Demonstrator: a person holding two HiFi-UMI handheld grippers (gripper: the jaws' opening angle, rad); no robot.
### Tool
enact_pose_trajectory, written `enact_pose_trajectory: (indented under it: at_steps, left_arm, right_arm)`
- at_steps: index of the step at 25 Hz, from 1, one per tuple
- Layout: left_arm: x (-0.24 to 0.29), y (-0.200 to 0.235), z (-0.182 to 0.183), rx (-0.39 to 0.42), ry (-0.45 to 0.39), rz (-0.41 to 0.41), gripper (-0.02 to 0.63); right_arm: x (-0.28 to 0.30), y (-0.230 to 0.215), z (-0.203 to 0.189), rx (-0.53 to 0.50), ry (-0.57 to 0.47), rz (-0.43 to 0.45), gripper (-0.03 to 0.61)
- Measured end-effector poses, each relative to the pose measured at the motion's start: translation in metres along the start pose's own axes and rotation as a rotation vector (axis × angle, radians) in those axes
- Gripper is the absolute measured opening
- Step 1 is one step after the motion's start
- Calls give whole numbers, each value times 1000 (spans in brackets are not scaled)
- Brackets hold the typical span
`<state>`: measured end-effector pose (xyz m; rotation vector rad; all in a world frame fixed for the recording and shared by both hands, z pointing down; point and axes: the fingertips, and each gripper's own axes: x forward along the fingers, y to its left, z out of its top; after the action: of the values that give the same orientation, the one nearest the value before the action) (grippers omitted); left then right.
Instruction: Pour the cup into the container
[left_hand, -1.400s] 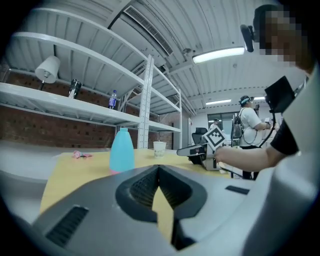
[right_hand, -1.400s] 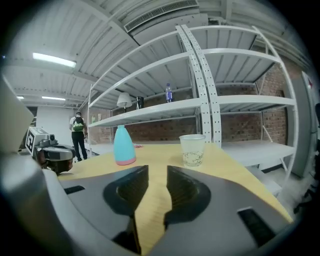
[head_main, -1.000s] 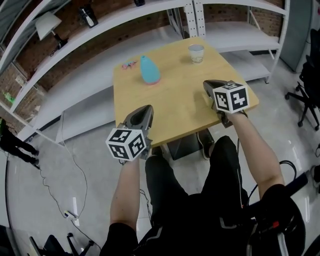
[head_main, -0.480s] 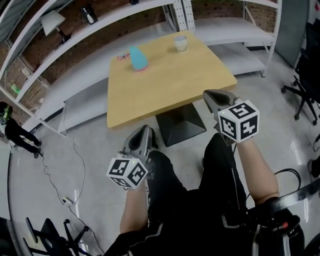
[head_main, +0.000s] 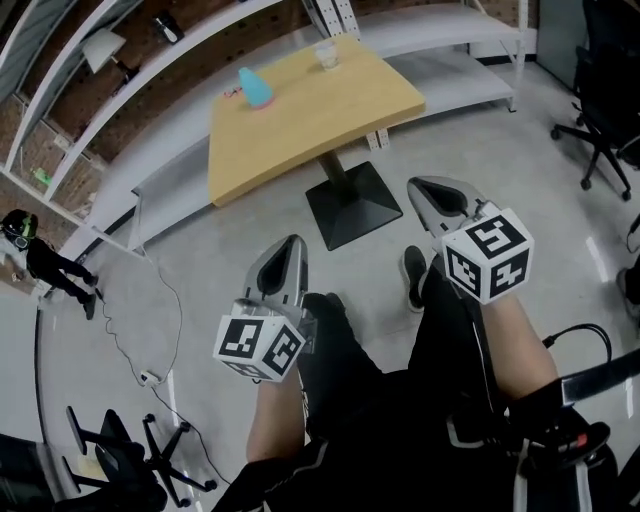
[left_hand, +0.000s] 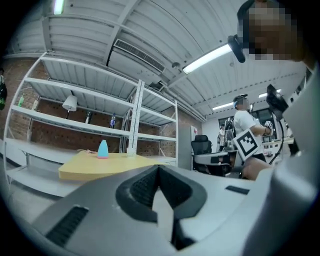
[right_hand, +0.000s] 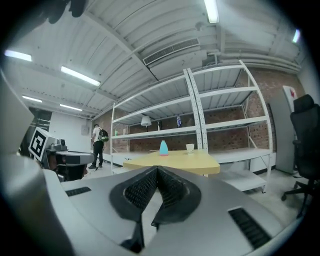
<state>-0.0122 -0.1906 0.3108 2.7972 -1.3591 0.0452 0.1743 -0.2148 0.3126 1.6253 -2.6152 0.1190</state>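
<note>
At the tips, the left gripper (left_hand: 159, 168) has its 2 jaws pressed together with nothing between them. The right gripper (right_hand: 156, 169) is closed the same way and also empty. Both point level, side by side but apart, above the person's dark trousers (head_main: 440, 350) and the shiny grey floor (head_main: 220, 230). Each carries its marker cube nearest the forearm.

Well ahead of both stands the square wooden table (head_main: 330, 110) on its black base (head_main: 350, 205), out of reach of either gripper. The cup (head_main: 326, 54) sits upright near the table's far right corner. The blue container (head_main: 255, 88) stands near the far left edge, well apart from the cup, with a small pink thing (head_main: 232, 92) just beside it.

Behind the table run white shelves (head_main: 430, 25) against a brick wall, with a lamp (head_main: 97, 45) on 1 of them. A black office chair (head_main: 600, 100) stands to the right. Another person (head_main: 45, 262) stands at the far left, near a cable (head_main: 135, 330) trailing across the floor.
</note>
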Motion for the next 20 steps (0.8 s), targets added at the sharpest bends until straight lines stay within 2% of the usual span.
enact_pose_trajectory:
  at_steps: [5, 12, 15, 20]
  left_arm:
    - [-70, -62, -16, -26, -17, 16, 2]
    - [-185, -130, -23, -50, -26, 49, 2]
    - [-225, -169, -23, -32, -31, 62, 2]
    - [-283, -245, -29, -51, -25, 65, 2]
  right_arm:
    - [-84, 32, -15, -9, 4, -2, 2]
    - [-186, 108, -23, -30, 22, 33, 2]
    - [-236, 132, -25, -55, 18, 54, 2]
    - [-330, 156, -40, -52, 28, 80, 2]
